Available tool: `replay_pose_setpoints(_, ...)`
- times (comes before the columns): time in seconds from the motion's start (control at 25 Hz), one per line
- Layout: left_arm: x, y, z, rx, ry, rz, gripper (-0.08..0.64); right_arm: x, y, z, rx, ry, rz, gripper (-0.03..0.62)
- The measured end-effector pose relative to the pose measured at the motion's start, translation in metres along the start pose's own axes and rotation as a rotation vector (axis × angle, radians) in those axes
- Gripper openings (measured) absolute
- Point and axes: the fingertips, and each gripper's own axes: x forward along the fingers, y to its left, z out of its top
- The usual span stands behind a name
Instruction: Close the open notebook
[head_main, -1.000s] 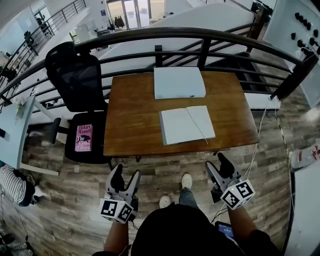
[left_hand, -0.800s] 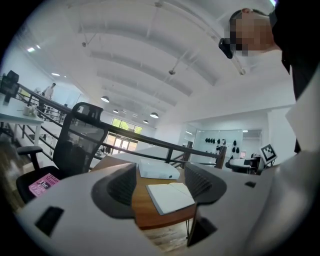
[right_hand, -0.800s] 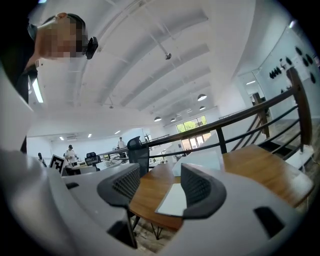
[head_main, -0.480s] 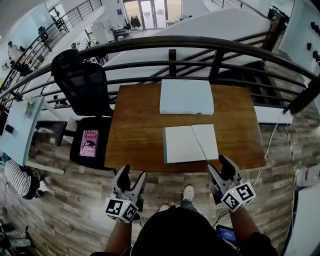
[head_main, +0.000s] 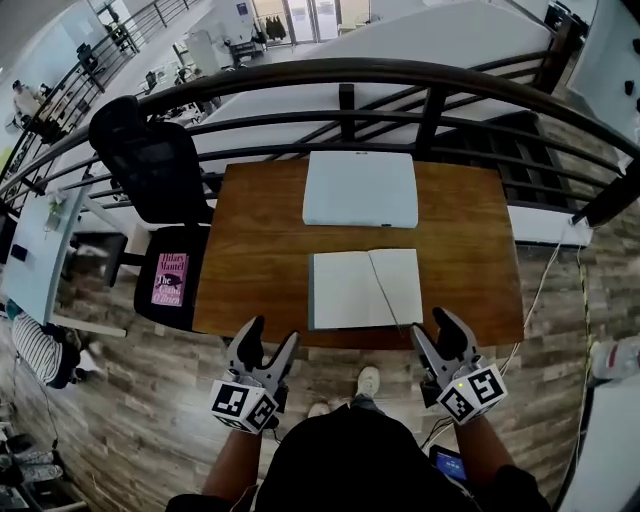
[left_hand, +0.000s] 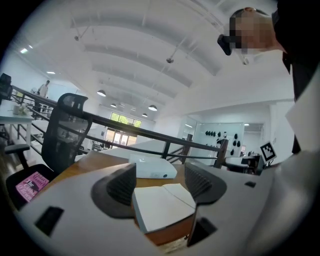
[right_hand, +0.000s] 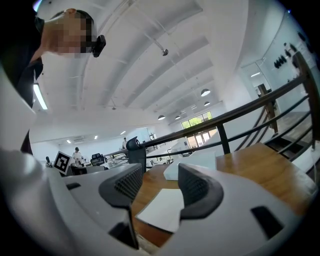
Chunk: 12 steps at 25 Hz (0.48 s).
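Observation:
An open notebook (head_main: 365, 288) with blank white pages lies flat near the front edge of the wooden table (head_main: 255, 250); it also shows as the notebook (left_hand: 157, 205) in the left gripper view and the notebook (right_hand: 162, 207) in the right gripper view. My left gripper (head_main: 268, 344) hovers just short of the table's front edge, left of the notebook, open and empty. My right gripper (head_main: 437, 330) is at the front edge by the notebook's right corner; its jaws are closing with nothing between them.
A closed white box (head_main: 360, 189) sits at the back of the table. A black office chair (head_main: 150, 170) with a pink book (head_main: 169, 279) on its seat stands to the left. A dark railing (head_main: 400, 75) runs behind the table. My shoes (head_main: 368, 381) are on the wood floor.
Both grippers have come forward to the table's front edge, and the notebook now lies close ahead of them. The right jaws stand a little narrower.

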Motion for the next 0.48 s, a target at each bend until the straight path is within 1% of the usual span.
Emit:
replay_pose_setpoints(0.12,0.028,-0.023,-0.002,-0.009,0.011,-0.037,0.307,-0.007,-0.017,0.003,0.013,0.003,-0.005,0.221)
replay_pose_setpoints(0.2,0.048,-0.04,-0.004,-0.034,0.013,-0.077,0.307,-0.011,-0.03,0.007,0.02,-0.001,-0.013,0.221)
replay_pose_setpoints(0.24,0.058,-0.05,-0.005,-0.034,0.02,-0.102,0.307,-0.012,-0.038,0.008,0.025,-0.003,-0.018,0.217)
replay_pose_setpoints(0.4,0.094,-0.077,-0.012,0.043,0.069,-0.179,0.307,-0.016,-0.061,0.01,0.037,0.0,-0.03,0.21)
replay_pose_setpoints(0.48,0.104,-0.082,-0.014,0.053,0.089,-0.204,0.307,-0.018,-0.066,0.011,0.039,-0.001,-0.043,0.21)
